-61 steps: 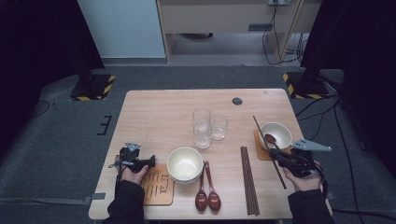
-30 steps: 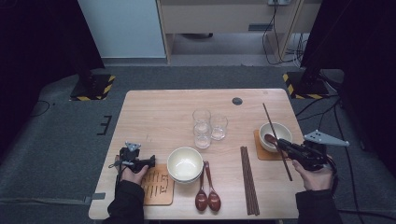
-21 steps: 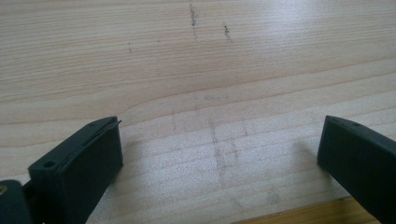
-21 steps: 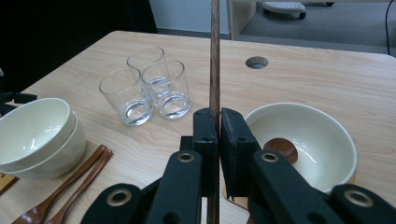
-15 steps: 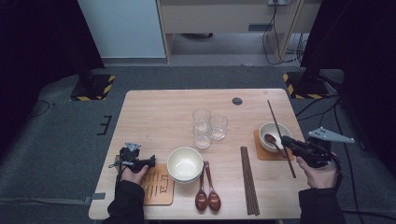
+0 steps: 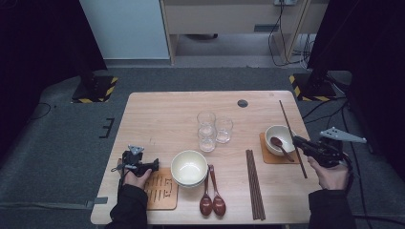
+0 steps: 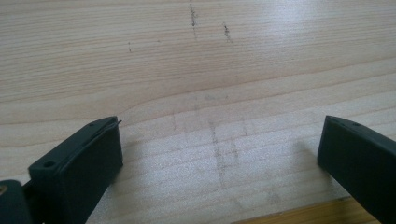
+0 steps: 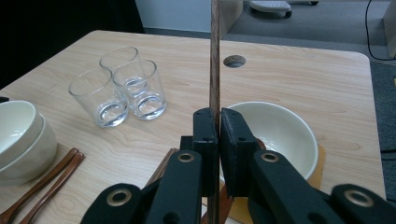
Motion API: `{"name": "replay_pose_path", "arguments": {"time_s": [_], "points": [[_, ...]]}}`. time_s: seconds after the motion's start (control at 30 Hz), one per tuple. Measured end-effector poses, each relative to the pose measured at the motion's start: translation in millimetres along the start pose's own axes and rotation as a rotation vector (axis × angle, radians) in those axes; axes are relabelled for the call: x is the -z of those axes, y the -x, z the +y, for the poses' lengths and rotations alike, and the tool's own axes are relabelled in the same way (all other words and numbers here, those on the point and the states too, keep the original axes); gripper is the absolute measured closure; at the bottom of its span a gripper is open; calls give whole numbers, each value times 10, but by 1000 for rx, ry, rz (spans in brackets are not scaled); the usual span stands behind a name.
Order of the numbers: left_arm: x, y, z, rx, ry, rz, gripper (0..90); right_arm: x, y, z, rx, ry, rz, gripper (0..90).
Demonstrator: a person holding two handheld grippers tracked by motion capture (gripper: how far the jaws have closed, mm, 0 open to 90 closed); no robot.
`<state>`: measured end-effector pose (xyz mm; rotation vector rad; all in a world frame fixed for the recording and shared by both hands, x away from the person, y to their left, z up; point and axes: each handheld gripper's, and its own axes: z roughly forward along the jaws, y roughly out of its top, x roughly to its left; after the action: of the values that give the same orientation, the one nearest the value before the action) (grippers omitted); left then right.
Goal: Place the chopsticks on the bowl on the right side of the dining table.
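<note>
Long dark-brown wooden chopstick (image 6: pixel 292 137) is clamped near its mid-length betw. shut jaws of right hand-held gripper (image 6: pixel 297 141), long axis near-far beside white bowl (image 6: pixel 279 137); left hand-held gripper (image 7: pixel 219 154) rested wide open, empty.

This looks like a recording lab or studio rather than a home. A pale wooden surface (image 6: pixel 162 119) stands alone on grey carpet (image 6: pixel 57 143), flanked by dark curtains and black stand bases edged with yellow-and-black hazard tape (image 6: pixel 93 89). At the far right, loose black cables (image 6: pixel 279 28) trail beneath a beige cabinet (image 6: pixel 229 14).
</note>
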<state>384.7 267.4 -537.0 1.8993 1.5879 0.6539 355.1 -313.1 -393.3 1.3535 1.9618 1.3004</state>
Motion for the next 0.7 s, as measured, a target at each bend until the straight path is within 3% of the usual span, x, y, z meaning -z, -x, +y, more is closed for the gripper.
{"name": "replay_pose_path", "arguments": {"time_s": [0.47,0.7], "points": [[0,0,0,0,0,0,0,-127,189,-6,-12,-27,-24,854],[0,0,0,0,0,0,0,-224,255,19,5,-40,-36,854]]}}
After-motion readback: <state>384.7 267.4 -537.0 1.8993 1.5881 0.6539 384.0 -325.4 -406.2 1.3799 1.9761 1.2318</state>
